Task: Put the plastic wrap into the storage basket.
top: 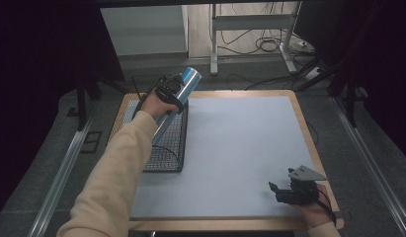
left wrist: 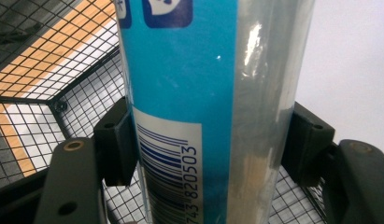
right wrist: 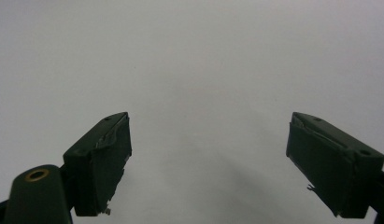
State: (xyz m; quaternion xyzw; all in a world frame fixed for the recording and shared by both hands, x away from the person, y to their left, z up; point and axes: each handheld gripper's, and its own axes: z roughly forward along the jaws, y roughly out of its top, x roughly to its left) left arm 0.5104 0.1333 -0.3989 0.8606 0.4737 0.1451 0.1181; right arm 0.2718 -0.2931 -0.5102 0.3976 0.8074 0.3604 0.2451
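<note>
- High view: the left gripper is raised over the far left part of the table, above a black wire basket, and clamps a blue and silver cylindrical can that tilts up and away toward the far right.
- The can's lower end reaches down toward the basket's far side; whether it touches the mesh cannot be told.
- Left gripper view: both black jaws press the can from opposite sides, just above a white barcode label; the basket's mesh lies behind.
- The right gripper rests low at the near right corner of the grey mat, held by the right hand.
- Right gripper view: its jaws stand wide apart with nothing between them, over bare grey mat.
</note>
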